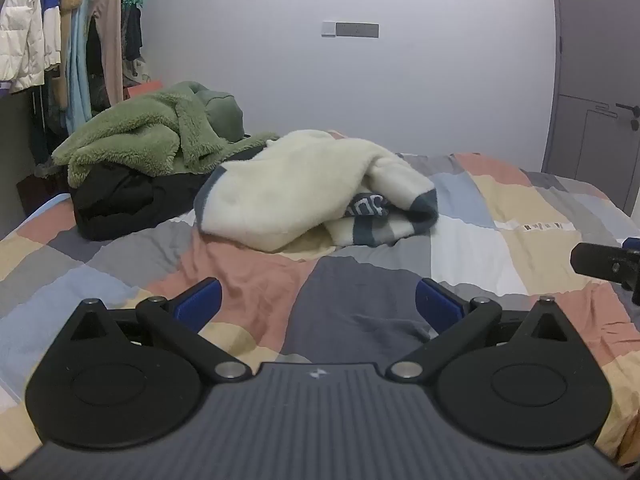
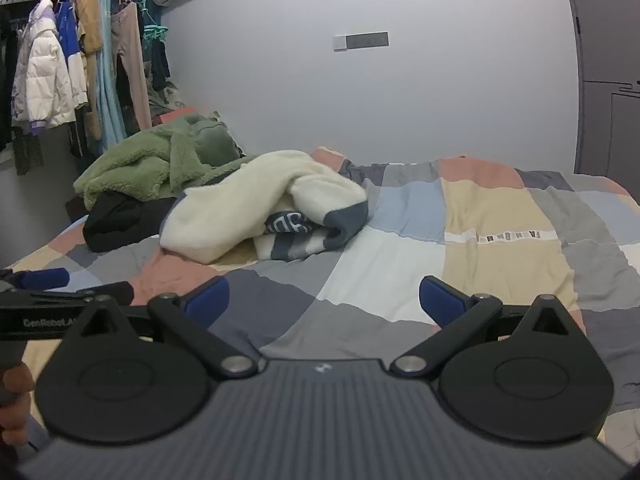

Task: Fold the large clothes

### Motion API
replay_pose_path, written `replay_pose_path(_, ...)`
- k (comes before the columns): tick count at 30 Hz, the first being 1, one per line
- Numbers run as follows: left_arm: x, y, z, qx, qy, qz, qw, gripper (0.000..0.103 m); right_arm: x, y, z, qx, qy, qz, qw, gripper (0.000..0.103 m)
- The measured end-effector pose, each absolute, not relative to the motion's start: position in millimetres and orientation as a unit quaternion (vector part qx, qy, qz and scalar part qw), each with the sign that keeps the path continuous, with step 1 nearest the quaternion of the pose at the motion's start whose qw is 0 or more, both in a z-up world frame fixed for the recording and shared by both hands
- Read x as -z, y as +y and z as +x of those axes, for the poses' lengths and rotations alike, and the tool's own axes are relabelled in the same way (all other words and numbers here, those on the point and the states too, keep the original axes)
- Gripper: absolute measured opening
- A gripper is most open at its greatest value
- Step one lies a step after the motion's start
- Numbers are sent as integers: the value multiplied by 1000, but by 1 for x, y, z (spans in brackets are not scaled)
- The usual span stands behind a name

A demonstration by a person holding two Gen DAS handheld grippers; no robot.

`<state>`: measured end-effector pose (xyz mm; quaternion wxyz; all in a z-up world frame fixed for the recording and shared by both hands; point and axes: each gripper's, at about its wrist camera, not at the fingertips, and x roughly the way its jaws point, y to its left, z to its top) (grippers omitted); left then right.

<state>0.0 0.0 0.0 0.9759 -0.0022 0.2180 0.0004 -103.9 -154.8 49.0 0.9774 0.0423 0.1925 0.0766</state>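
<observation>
A bed (image 1: 500,208) under a patchwork quilt (image 2: 492,216) carries a crumpled cream fleece (image 1: 296,184) near the middle; beside it a black garment (image 1: 116,200) lies under a green fleece (image 1: 136,136).

Cream fleece garment (image 1: 304,184) trimmed in dark teal-grey, with striped cuffs and pale lettering on a dark band. Fuzzy sage-green fleece (image 1: 136,136) heaped over black clothing (image 1: 116,204). Patchwork bed cover (image 2: 492,216) in salmon, beige, pale blue, white and two greys. Black left gripper (image 1: 318,300) and right gripper (image 2: 324,298) with blue fingertip pads. Pale grey wall (image 2: 400,120). White puffer jacket (image 2: 40,76) among hung clothes.
</observation>
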Motion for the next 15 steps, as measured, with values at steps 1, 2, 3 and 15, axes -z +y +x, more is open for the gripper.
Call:
replay_pose_path(1,0,0,0,0,218,-2,976,103,-49,-155,-104,-76,192,43,977,103)
replay_pose_path(2,0,0,0,0,218,-3,976,103,-49,-155,-104,-76,192,44,977,103)
replay_pose_path(3,0,0,0,0,219,-3,976,103,-49,-155,-104,-76,193,44,977,103)
replay_pose_path(15,0,2,0,2,221,-4,975,103,-47,-155,-103,-63,197,38,978,103)
